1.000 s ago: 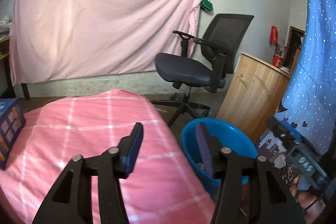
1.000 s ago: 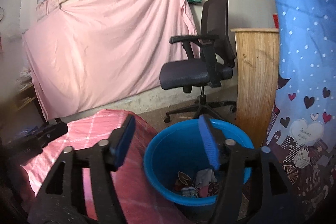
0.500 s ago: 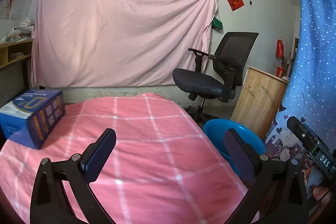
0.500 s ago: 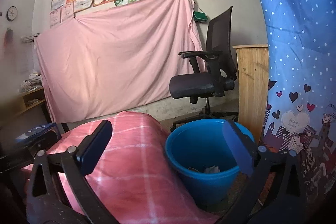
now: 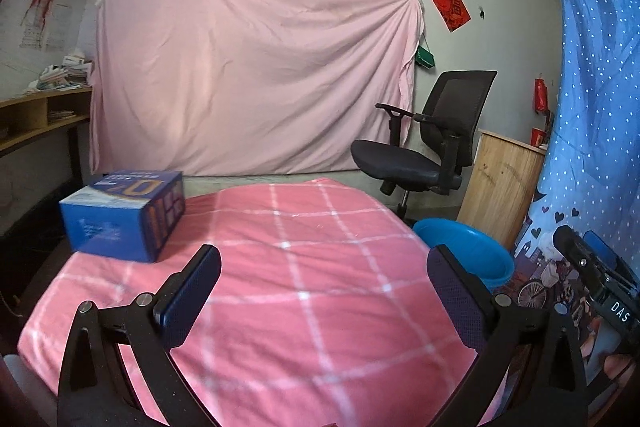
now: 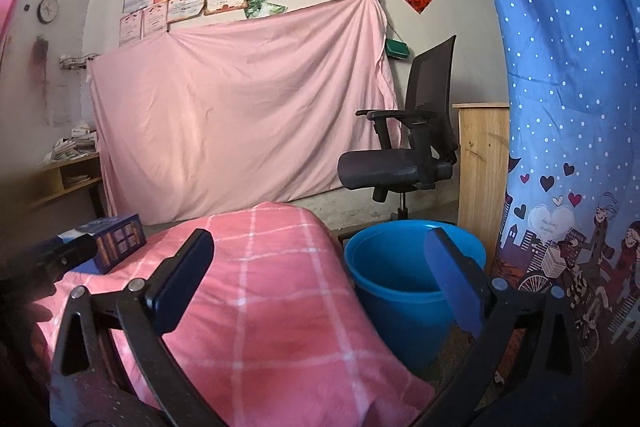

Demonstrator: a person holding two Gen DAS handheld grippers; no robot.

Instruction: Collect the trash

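Note:
A blue plastic bucket (image 6: pixel 404 279) stands on the floor right of a table under a pink checked cloth (image 6: pixel 272 283); its inside is hidden from here. It also shows in the left wrist view (image 5: pixel 468 259). My left gripper (image 5: pixel 324 287) is open and empty above the pink cloth (image 5: pixel 304 267). My right gripper (image 6: pixel 320 275) is open and empty, held above the table's right edge and the bucket. A blue cardboard box (image 5: pixel 124 215) sits on the cloth at the far left. No loose trash shows on the cloth.
A black office chair (image 5: pixel 428 147) stands behind the bucket, beside a wooden cabinet (image 5: pixel 500 183). A blue dotted curtain (image 6: pixel 568 107) hangs at the right. A pink sheet (image 5: pixel 248 79) covers the back wall. A wooden shelf (image 5: pixel 36 119) is at the left.
Both grippers have opened wide and pulled back and up from the bucket. The left view swung left, bringing the blue box and more of the cloth into sight.

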